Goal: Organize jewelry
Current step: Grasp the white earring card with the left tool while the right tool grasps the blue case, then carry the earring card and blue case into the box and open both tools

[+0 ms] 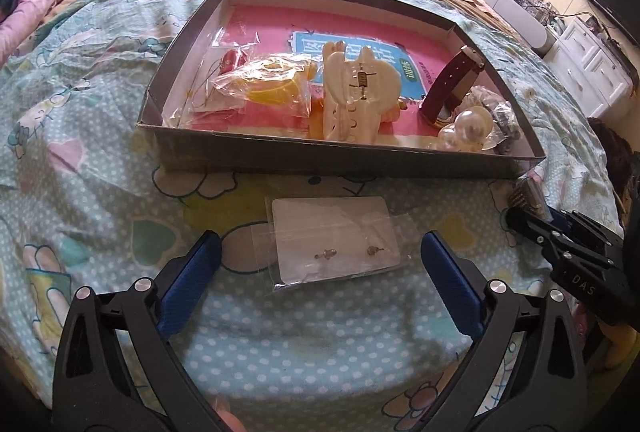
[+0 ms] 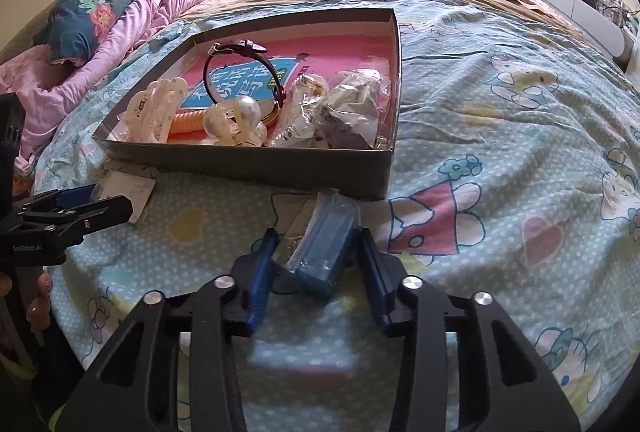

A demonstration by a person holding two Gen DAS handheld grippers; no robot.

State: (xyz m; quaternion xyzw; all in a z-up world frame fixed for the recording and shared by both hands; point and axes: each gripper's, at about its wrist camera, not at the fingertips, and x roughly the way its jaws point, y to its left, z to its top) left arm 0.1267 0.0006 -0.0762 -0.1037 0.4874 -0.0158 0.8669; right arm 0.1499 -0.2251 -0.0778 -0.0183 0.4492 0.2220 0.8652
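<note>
Blue-padded left gripper [image 1: 320, 252] wide apart, straddling earring card [image 1: 334, 242] on bedspread [image 1: 100, 152], card long axis across jaws | right gripper [image 2: 316, 252] closed on blue packet [image 2: 326, 244] nr box [image 2: 248, 162] front wall

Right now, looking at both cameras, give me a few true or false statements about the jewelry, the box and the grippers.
1. The earring card lies on the bedspread, outside the box. True.
2. The left gripper is clamped on the card. False: its jaws stand wide, either side of the card.
3. A blue packet sits between the right gripper jaws. True.
4. The watch lies on the bedspread. False: it is in the box.
</note>
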